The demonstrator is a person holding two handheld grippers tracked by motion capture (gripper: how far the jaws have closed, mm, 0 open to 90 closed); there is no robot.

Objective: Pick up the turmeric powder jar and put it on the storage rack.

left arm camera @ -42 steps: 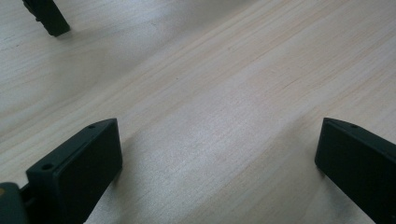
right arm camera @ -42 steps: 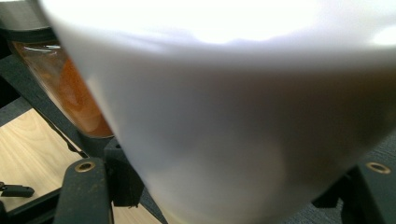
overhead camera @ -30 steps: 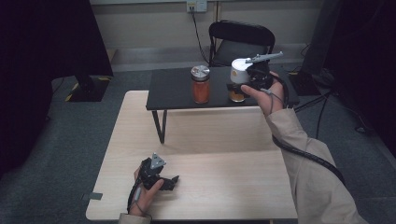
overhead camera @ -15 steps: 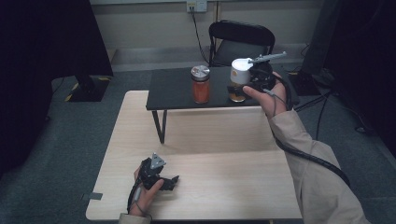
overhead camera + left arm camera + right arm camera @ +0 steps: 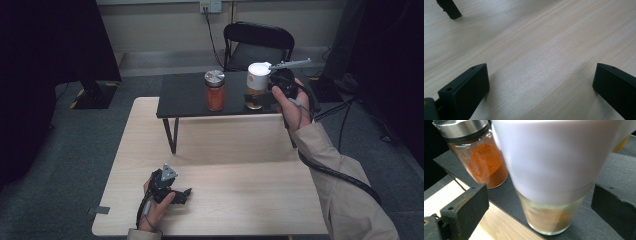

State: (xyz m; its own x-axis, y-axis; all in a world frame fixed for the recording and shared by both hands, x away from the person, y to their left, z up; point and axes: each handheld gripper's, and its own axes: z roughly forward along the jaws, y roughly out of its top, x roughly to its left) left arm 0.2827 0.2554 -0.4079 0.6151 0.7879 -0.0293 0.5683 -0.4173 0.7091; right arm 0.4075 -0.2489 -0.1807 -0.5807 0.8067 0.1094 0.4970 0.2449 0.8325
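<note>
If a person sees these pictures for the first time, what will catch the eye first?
Most likely the two jars on the black shelf at the far end of the wooden table: an orange spice jar with a metal lid, and to its right a white-capped jar. The right gripper is at the white-capped jar with its jaws open around it. The left gripper rests open on the near table.
</note>
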